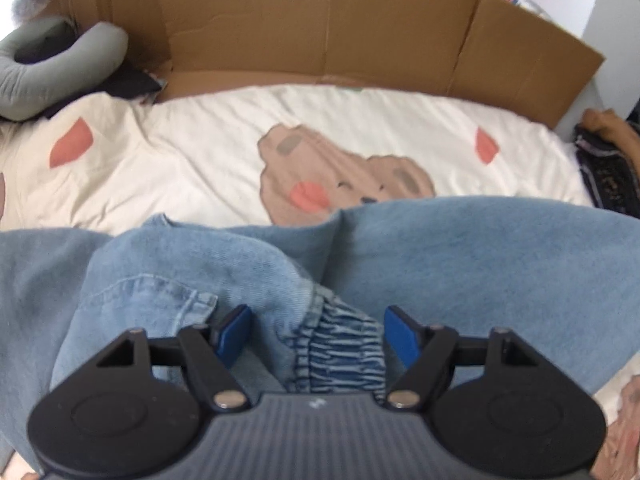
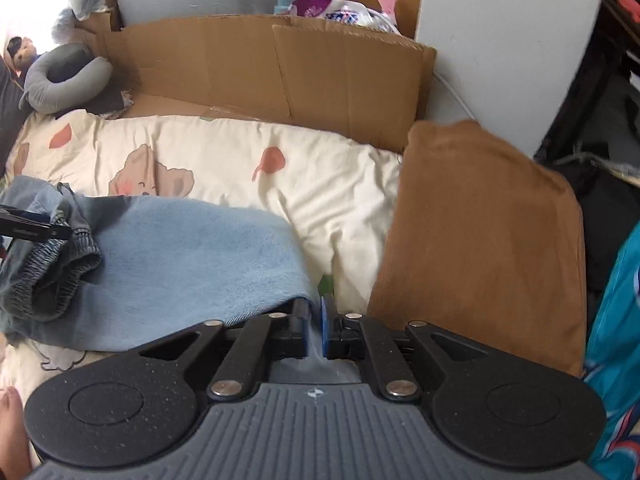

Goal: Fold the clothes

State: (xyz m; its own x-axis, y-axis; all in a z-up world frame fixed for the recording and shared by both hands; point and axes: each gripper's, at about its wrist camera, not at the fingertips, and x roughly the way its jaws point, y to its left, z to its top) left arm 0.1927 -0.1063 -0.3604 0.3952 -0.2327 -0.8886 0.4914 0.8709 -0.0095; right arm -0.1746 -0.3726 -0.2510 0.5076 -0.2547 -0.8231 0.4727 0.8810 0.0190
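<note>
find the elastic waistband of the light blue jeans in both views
Left wrist: the gathered elastic waistband of the light blue denim jeans sits low centre, between the open blue fingers.
Right wrist: waistband at left edge.
Shared landmark: grey U-shaped neck pillow, upper left.

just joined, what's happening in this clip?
A person is folding light blue denim pants on a cream bear-print bedsheet. The left hand-held gripper is open, its blue pads either side of the elastic waistband. The right hand-held gripper is shut on the pants' far edge. A folded brown garment lies to the right, and flattened cardboard stands behind the bed.
</note>
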